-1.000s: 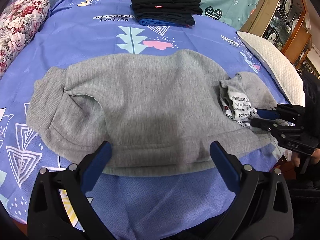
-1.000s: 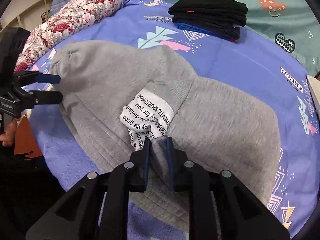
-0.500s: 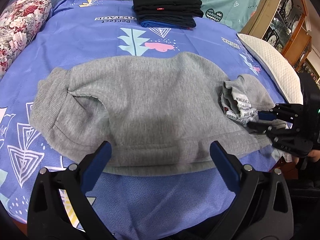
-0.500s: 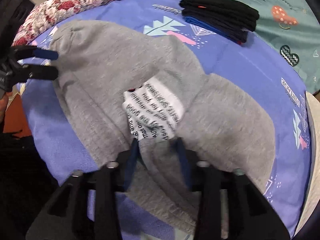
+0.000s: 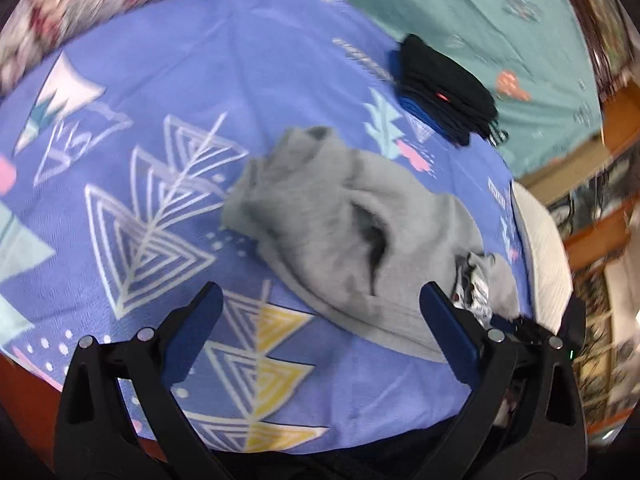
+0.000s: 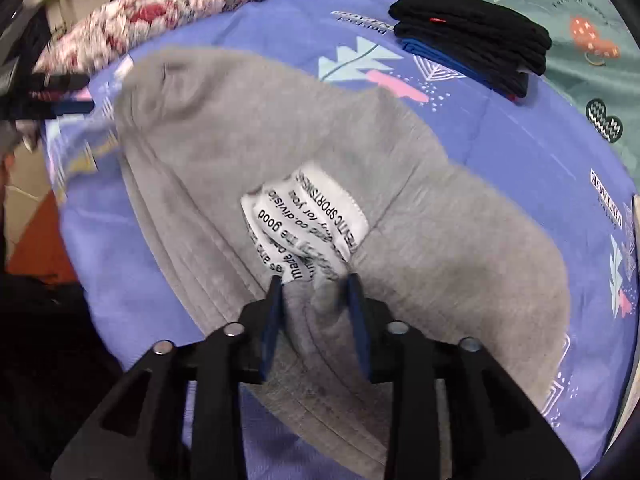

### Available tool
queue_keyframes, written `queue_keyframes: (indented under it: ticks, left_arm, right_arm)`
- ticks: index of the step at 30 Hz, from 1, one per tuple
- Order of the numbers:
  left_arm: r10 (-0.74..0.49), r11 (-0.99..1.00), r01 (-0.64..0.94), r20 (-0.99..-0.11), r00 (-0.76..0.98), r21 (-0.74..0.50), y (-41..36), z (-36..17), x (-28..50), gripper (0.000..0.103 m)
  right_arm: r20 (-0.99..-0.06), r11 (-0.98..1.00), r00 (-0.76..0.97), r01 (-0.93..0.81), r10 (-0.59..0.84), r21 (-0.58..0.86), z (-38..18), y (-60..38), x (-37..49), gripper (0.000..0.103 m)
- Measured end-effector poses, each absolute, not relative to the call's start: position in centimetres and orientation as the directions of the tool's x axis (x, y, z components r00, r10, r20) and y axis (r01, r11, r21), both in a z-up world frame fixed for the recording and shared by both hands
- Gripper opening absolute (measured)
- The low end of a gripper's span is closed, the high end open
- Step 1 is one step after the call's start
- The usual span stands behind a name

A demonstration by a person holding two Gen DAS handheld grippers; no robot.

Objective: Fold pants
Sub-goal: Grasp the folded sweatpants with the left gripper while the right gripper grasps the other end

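Observation:
Grey sweatpants (image 6: 280,152) lie spread on the blue patterned bedsheet (image 6: 500,136), with a white printed label (image 6: 308,224) at the waistband. My right gripper (image 6: 314,292) has its jaws partly parted with a fold of grey waistband fabric between them, just below the label. In the left wrist view the pants (image 5: 332,224) lie ahead and to the right. My left gripper (image 5: 320,300) is open wide and empty, near the front left edge of the pants above the sheet (image 5: 160,120). The left gripper also shows at the left edge of the right wrist view (image 6: 60,96).
A stack of folded black and blue clothes (image 6: 472,36) sits at the far side of the bed, also in the left wrist view (image 5: 444,92). A floral pillow (image 6: 168,12) lies far left. A white pillow (image 5: 544,256) lies at the right edge. Teal bedding (image 5: 480,12) behind.
My left gripper has swung left, away from the middle of the pants, and its view is blurred. My right gripper's jaws have parted from a tight grip around the waistband fold.

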State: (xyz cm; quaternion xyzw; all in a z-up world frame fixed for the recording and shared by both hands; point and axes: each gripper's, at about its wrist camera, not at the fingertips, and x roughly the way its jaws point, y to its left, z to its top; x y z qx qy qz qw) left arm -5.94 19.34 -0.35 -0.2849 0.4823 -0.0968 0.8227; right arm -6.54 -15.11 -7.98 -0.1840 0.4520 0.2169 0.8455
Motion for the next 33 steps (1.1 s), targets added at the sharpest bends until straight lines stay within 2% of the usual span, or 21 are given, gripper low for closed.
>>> queue_keyframes:
  ticks: [2,3,4,9,11,14,15,18,19,20,22,23,26,29,33]
  left_arm:
    - [-0.471,0.768,-0.172,-0.726,0.501,-0.616,20.4,-1.8,-5.0,0.100]
    - [-0.495,0.747,-0.172,-0.710,0.500,-0.642,20.4,-2.1,-4.5,0.100]
    - [-0.508,0.737,-0.168,-0.700,0.502,-0.655,20.2,-2.4,-3.9,0.100]
    - [-0.532,0.707,-0.191,-0.690,0.491,-0.681,18.3,-3.8,-1.4,0.100]
    - [-0.529,0.707,-0.191,-0.689,0.496,-0.681,17.4,-3.8,-1.1,0.096]
    - [-0.544,0.662,-0.222,-0.663,0.514,-0.716,17.4,-4.5,-1.3,0.060]
    - [-0.543,0.648,-0.236,-0.657,0.523,-0.724,17.6,-4.6,-1.3,0.057]
    - [-0.550,0.617,-0.264,-0.646,0.530,-0.741,17.8,-5.0,-1.1,0.057]
    - [-0.548,0.620,-0.265,-0.649,0.528,-0.739,17.7,-5.0,-0.9,0.062]
    - [-0.557,0.606,-0.264,-0.637,0.533,-0.750,17.6,-5.0,-0.8,0.075]
    - [-0.545,0.609,-0.269,-0.640,0.541,-0.746,17.1,-4.7,-0.5,0.080]
    - [-0.528,0.623,-0.265,-0.646,0.551,-0.736,16.9,-4.4,-0.4,0.077]
    - [-0.461,0.711,-0.196,-0.658,0.595,-0.675,15.2,-2.3,-0.7,0.031]
    - [-0.418,0.796,-0.063,-0.623,0.661,-0.601,12.5,1.9,-1.8,0.022]
    - [-0.476,0.866,0.240,-0.577,0.664,-0.438,4.0,7.9,-4.7,0.022]
  right_arm:
    - [-0.815,0.831,0.545,-0.533,0.194,-0.158,-7.3,-14.9,-7.6,0.040]
    - [-0.802,0.832,0.555,-0.536,0.223,-0.140,-6.7,-15.2,-8.0,0.045]
    - [-0.774,0.831,0.564,-0.549,0.288,-0.091,-5.6,-15.7,-8.6,0.046]
    - [-0.700,0.843,0.603,-0.538,0.382,-0.004,-3.4,-17.4,-9.7,0.046]
    - [-0.686,0.851,0.606,-0.525,0.403,0.036,-3.4,-18.1,-9.6,0.046]
    - [-0.671,0.854,0.604,-0.513,0.429,0.085,-3.7,-18.9,-9.7,0.046]
    - [-0.666,0.855,0.604,-0.509,0.437,0.100,-3.9,-19.2,-9.6,0.046]
    - [-0.664,0.867,0.610,-0.483,0.433,0.121,-4.2,-20.2,-9.8,0.046]
    - [-0.661,0.870,0.611,-0.474,0.436,0.136,-4.4,-20.6,-9.7,0.046]
    - [-0.657,0.872,0.612,-0.467,0.440,0.148,-4.4,-21.0,-9.6,0.046]
    - [-0.652,0.878,0.620,-0.452,0.437,0.158,-4.4,-21.8,-9.5,0.046]
    - [-0.649,0.880,0.623,-0.446,0.437,0.165,-4.4,-22.1,-9.5,0.046]
    - [-0.632,0.890,0.644,-0.419,0.430,0.178,-4.1,-23.3,-9.7,0.046]
    - [-0.599,0.908,0.691,-0.378,0.405,0.178,-3.1,-25.7,-10.5,0.046]
    - [-0.543,0.926,0.750,-0.296,0.377,0.234,-1.3,-31.0,-11.3,0.046]
